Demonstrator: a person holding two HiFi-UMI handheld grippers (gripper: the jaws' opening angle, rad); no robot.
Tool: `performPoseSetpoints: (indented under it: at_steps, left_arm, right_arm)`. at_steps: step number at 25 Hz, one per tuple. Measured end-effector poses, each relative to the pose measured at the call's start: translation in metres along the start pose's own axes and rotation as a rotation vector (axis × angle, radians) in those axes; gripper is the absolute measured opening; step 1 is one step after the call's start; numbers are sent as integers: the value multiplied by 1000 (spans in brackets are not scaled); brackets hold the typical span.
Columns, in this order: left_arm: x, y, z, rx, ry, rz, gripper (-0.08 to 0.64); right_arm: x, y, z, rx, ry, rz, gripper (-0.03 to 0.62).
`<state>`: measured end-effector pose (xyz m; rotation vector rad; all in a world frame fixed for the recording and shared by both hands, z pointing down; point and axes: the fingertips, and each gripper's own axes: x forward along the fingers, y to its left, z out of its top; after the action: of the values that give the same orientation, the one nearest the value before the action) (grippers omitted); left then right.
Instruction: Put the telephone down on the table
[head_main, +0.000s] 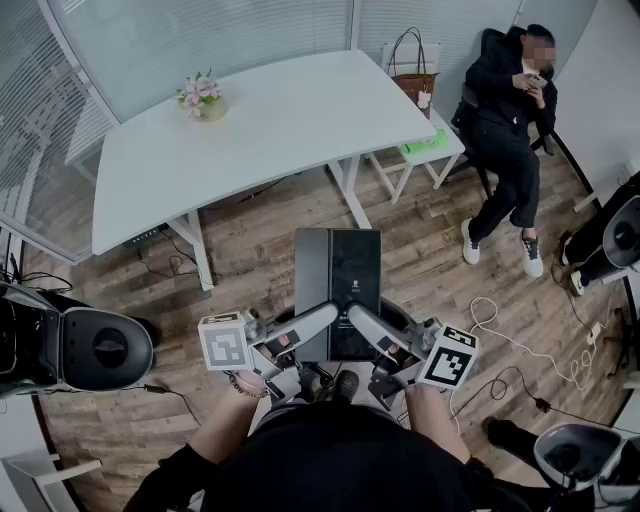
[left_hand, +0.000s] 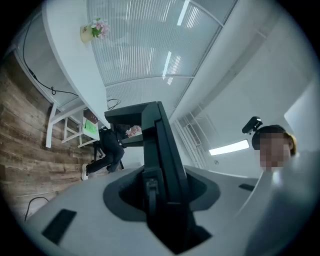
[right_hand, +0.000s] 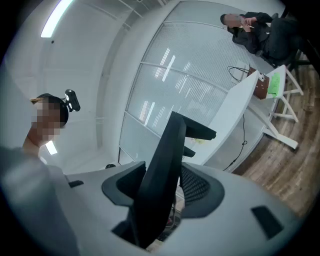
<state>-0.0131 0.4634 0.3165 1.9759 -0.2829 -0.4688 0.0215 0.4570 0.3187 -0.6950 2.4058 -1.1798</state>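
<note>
The telephone (head_main: 338, 290) is a flat black slab held in the air over the wooden floor, short of the white table (head_main: 260, 120). My left gripper (head_main: 322, 318) grips its near edge from the left, and my right gripper (head_main: 358, 318) grips the same edge from the right. In the left gripper view the black telephone (left_hand: 162, 160) stands edge-on between the jaws of the left gripper (left_hand: 160, 200). The right gripper view shows the telephone (right_hand: 160, 170) clamped the same way in the right gripper (right_hand: 150, 200). Both are shut on it.
A pot of pink flowers (head_main: 203, 97) stands at the table's far left corner. A person in black (head_main: 510, 110) sits at the right, beside a small side table (head_main: 425, 145) and a brown bag (head_main: 413, 75). Grey round machines (head_main: 95, 345) and cables (head_main: 520, 350) lie on the floor.
</note>
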Motion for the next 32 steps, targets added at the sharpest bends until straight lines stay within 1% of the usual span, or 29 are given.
performPoseSetpoints:
  at_steps: [13,24,29,32]
  left_arm:
    - [-5,-5,-2,9,-4,5,192]
    - [-4,-6,2,17,-1,3,192]
    - [-11,-7,5,23,-6,-2,190]
    - [-15,-10,5,7,-9,-4,190]
  right_arm:
    - [1,7,-3,-15,-2,0,221]
    - [5,9,1,-28,-4,2,221]
    - [10,11,-4,-31,-3,7,221]
    - [13,14,-6,-29,-1,8,221]
